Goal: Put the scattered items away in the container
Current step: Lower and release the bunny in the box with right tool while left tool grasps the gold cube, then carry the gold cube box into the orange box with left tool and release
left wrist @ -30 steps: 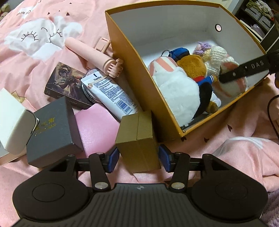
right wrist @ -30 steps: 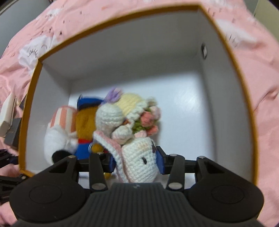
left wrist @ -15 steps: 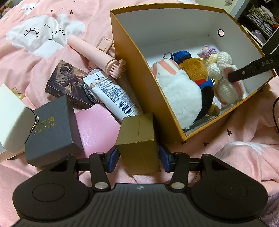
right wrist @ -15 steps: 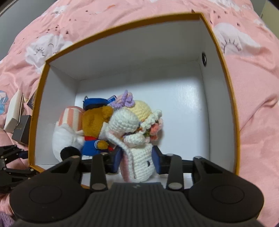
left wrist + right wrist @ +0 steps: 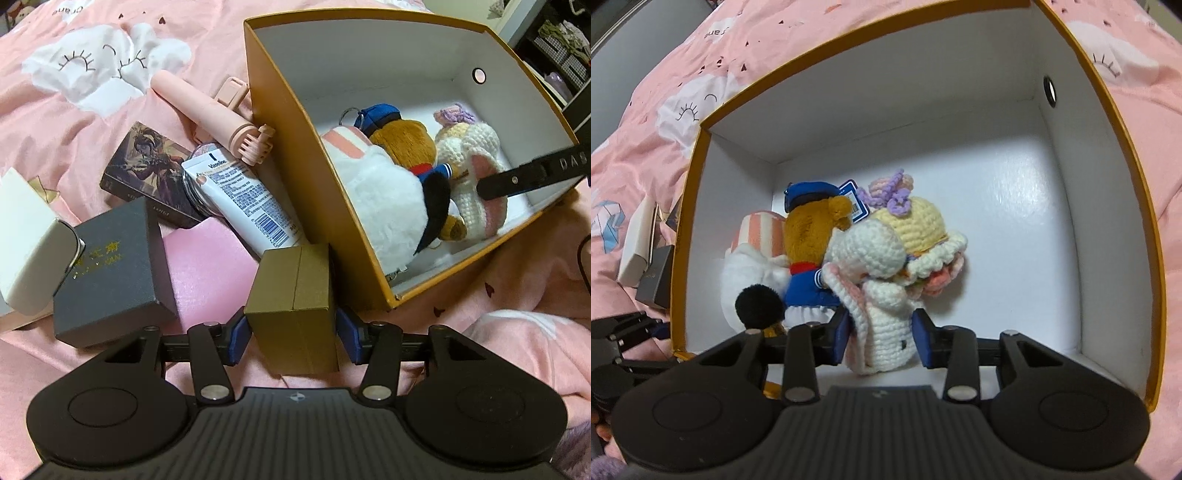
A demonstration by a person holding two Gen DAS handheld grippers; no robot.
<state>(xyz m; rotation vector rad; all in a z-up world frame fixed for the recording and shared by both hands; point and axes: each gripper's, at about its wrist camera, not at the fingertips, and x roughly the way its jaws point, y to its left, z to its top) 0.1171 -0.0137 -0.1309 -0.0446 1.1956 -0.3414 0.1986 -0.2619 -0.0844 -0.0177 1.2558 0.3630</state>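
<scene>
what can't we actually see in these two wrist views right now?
- Base of the gold box in the left claw: left wrist view, behind the claw body.
- Dark box gold lettering: too small to read.
- Round jar: mostly under the lotion tube.
- Lower half of the crochet doll in the right claw: right wrist view, hidden by the claw.

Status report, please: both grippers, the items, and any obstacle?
Left gripper shut on gold box, outside orange container. Right gripper shut on crochet doll, inside. Vaseline tube leans on the container wall.
</scene>
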